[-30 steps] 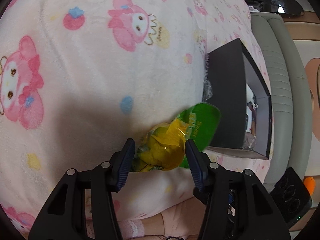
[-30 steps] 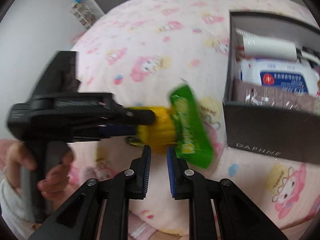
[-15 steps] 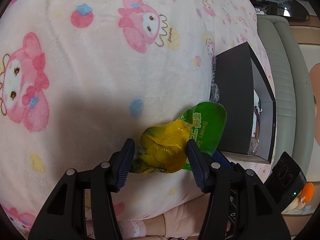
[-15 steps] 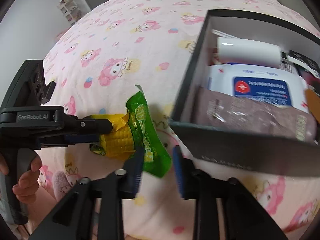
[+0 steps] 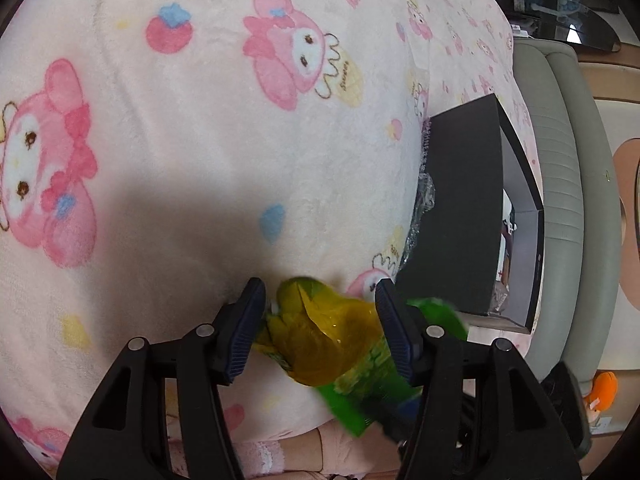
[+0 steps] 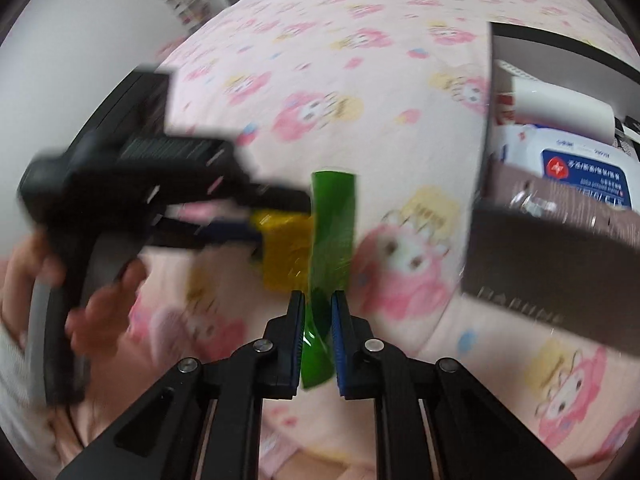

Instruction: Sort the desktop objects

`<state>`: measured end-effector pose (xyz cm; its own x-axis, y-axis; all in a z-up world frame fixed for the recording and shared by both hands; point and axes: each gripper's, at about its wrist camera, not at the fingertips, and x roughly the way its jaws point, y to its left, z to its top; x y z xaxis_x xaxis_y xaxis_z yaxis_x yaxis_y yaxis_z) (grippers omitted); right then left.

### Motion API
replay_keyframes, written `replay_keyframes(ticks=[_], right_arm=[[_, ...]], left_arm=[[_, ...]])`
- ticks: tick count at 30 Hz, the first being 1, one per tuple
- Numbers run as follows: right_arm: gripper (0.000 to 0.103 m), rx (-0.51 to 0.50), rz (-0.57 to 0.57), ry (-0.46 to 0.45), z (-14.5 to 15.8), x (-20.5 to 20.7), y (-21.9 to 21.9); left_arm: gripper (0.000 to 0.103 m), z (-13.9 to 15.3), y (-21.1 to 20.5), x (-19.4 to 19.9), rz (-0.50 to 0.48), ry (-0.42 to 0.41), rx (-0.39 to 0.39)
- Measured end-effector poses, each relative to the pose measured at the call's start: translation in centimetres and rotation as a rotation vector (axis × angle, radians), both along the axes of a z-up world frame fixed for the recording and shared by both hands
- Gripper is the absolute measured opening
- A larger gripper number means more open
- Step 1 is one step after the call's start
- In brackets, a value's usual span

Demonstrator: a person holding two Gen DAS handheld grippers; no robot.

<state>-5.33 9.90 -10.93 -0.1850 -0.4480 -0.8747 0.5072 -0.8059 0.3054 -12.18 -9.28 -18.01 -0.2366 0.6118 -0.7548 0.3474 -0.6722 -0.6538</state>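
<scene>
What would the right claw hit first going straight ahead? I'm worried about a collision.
Probably the corn packet itself: its green end already sits between the right claw fingers, with the left claw just beyond. Blur hides depth.

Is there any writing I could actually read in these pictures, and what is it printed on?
Nothing reads in full.
Blanket: small script beside the bunny, too small to read.
Corn packet: blurred.
Dark box: pale lettering on its front, motion-blurred.
White wipes pack: blue label, too small.

Glossy plastic corn packet [image 5: 336, 344], fleecy blanket [image 5: 208, 128]
</scene>
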Motion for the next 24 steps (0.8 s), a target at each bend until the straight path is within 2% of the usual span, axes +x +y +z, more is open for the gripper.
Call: replay_keyframes(ticks=[3,7,11,14,17,20,21,24], right_arm=[[0.011,0.013,-0.015,0.005,0.2,0.5,0.4],[0.011,0.033,-0.062,0.019,0.1,-0.9,0.8],[0.012,0.034,-0.078,0.008,-1.1,-2.9,0.5],[0.013,0.064,-0.082,-0.028,-3.1,-4.1,-0.4],[0.013,0.037,-0.092,-0.010,-3.5,-4.5,-0.6],[0.012,0.013,-0.091,-0.003,-3.4,-4.3,-0.6],[0.009,0.006,-0.085,-0.001,-3.1,-4.1,-0.5],[0.009,-0.007,-0.067,0.027,-1.8,-3.4,-0.5]], left_arm=[[0.058,0.5,0.0,0.3,0.006,0.009,-0.016],[0.059,0.1,0.3,0.3,0.000,-0.003,-0.048],[0.059,-0.4,2.1,-0.2,-0.087,-0.008,-0.099],[0.059,-0.8,1.6,-0.2,-0.068,-0.023,-0.094],[0.059,-1.1,1.6,-0.1,-0.072,-0.029,-0.107],[0.058,-0.4,2.2,-0.1,-0.105,-0.005,-0.126],[0.058,-0.1,2.3,-0.1,-0.111,0.005,-0.122],[0.054,1.5,2.5,0.5,-0.124,0.058,-0.097]])
